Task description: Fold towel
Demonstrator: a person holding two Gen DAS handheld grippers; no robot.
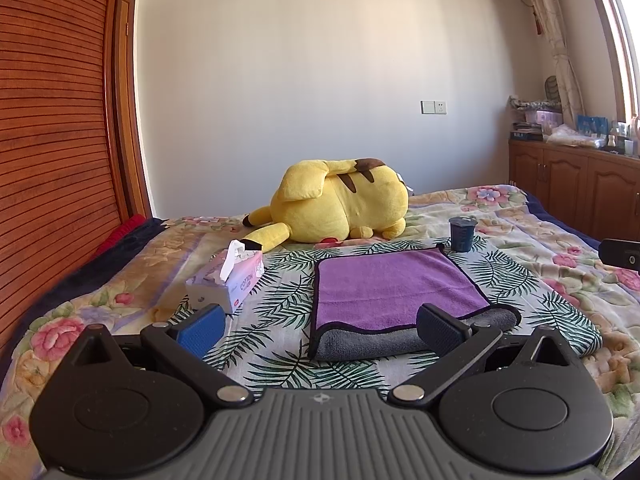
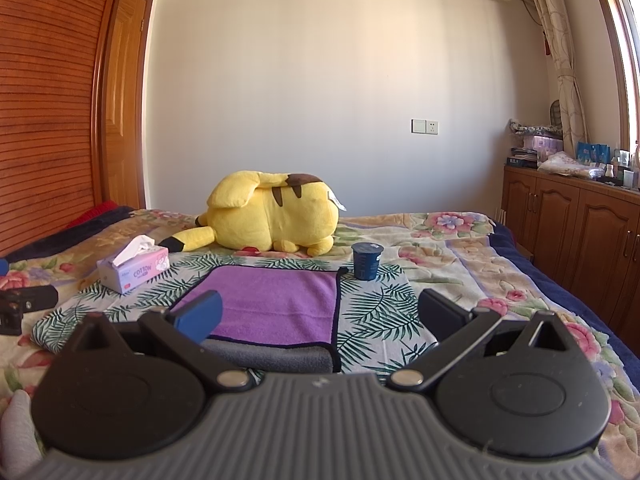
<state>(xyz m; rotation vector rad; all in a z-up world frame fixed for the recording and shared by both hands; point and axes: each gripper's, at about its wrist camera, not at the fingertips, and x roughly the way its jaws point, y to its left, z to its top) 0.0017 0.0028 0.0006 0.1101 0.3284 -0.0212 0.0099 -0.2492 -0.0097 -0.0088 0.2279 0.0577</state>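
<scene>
A purple towel with a grey underside lies folded on a leaf-print cloth on the bed; its grey fold faces me. It also shows in the right wrist view. My left gripper is open and empty, hovering just in front of the towel's near edge. My right gripper is open and empty, also just short of the near edge, towards the towel's right side. Part of the right gripper shows at the left view's right edge, and part of the left gripper at the right view's left edge.
A yellow plush toy lies behind the towel. A tissue box sits to the left, a dark blue cup at the towel's far right corner. Wooden wardrobe on the left, wooden cabinets on the right.
</scene>
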